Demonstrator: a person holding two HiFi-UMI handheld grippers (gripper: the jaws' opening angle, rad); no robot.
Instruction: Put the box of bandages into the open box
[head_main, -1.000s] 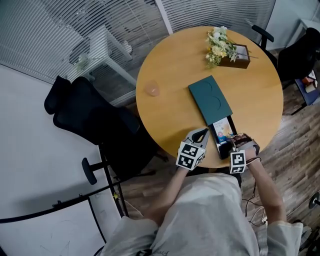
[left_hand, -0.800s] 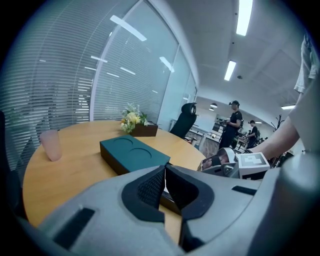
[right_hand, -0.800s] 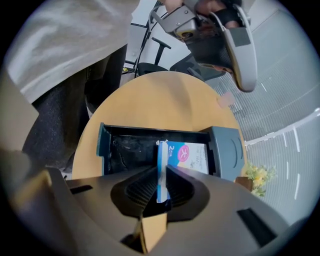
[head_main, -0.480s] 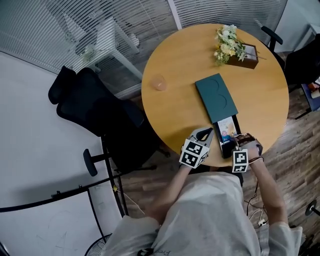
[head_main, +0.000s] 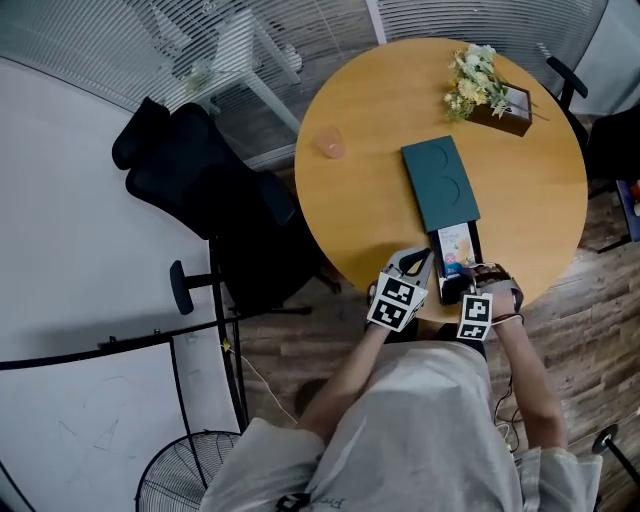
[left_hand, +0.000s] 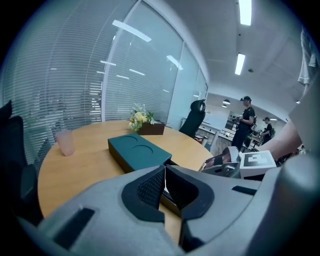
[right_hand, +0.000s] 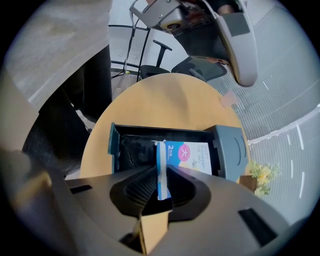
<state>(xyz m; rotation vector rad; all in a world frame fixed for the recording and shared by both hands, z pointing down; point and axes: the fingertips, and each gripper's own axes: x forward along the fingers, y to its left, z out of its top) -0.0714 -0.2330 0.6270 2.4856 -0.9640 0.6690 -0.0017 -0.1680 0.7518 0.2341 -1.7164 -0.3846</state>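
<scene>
The dark teal box lies on the round wooden table with its inner tray pulled out toward the near edge. The white and blue box of bandages lies in that tray, partly under the sleeve. My right gripper is shut on its near end, just over the tray. My left gripper rests beside the tray's left side, shut with nothing between its jaws.
A pink cup stands at the table's left. A flower arrangement in a brown box sits at the far side. A black office chair is to the table's left, and a floor fan stands below it.
The head view has shifted, so the table sits further right and higher in frame. Both grippers keep the same places by the tray, the right still shut on the bandage box.
</scene>
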